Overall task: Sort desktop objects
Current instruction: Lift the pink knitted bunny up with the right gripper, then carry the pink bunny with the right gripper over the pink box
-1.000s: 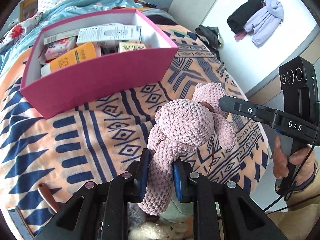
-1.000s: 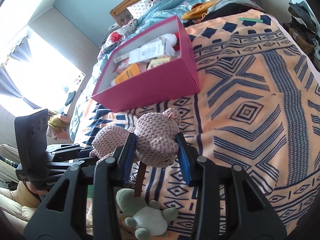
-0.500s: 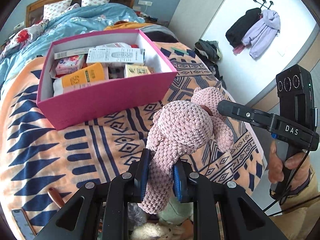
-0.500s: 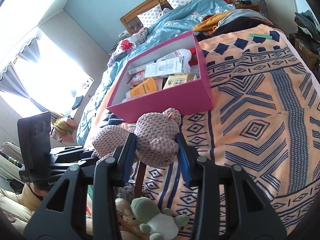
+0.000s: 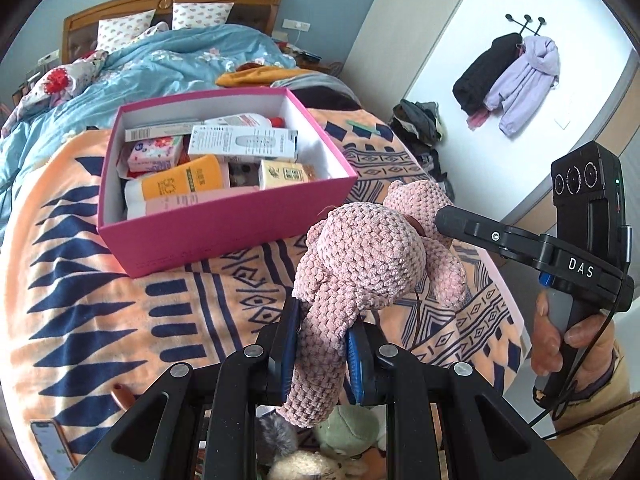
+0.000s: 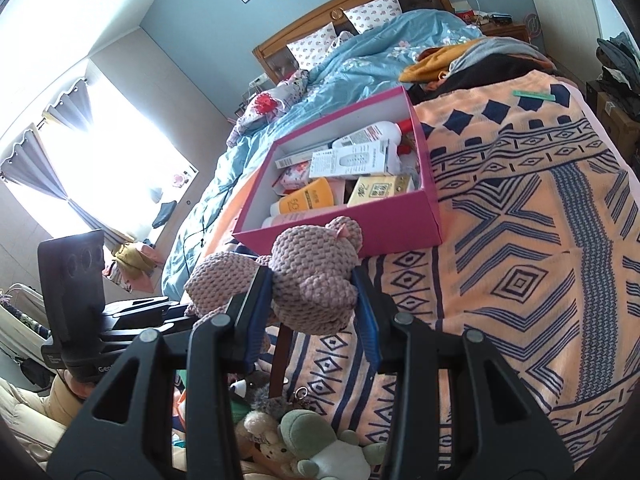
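Lifted higher, pink crochet toy (image 5: pixel 360 256) clamped between both jaws

My left wrist camera looks along my left gripper (image 5: pixel 322 344), high over the bed (image 5: pixel 100 320) toward the headboard. My right wrist camera looks along my right gripper (image 6: pixel 312 308) from close beside. Both share the pink box (image 5: pixel 224 236) and blanket.
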Demonstrator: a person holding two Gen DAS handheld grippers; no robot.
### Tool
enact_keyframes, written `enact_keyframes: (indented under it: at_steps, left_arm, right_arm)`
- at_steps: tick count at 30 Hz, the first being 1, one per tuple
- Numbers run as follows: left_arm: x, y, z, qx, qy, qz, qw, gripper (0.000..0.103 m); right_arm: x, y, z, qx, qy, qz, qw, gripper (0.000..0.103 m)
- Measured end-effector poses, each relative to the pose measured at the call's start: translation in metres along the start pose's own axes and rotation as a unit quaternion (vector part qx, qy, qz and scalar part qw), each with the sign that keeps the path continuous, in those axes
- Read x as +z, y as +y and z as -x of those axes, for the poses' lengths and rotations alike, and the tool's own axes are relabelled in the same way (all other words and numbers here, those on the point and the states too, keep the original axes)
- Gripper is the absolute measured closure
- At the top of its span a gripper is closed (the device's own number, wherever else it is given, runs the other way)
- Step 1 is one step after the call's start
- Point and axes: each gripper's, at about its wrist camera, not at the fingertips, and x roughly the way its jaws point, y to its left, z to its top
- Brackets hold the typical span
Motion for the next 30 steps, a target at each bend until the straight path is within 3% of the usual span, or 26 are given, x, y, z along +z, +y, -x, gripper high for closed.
enact_keyframes:
  at_steps: [30]
  left_arm:
    - [0.016,-0.003,0.026,-0.001,-0.046,0.004,0.9990,0.084]
  right_arm:
    - [0.020,0.019,0.016,0.014,-0.034,0.020,0.999,0.060]
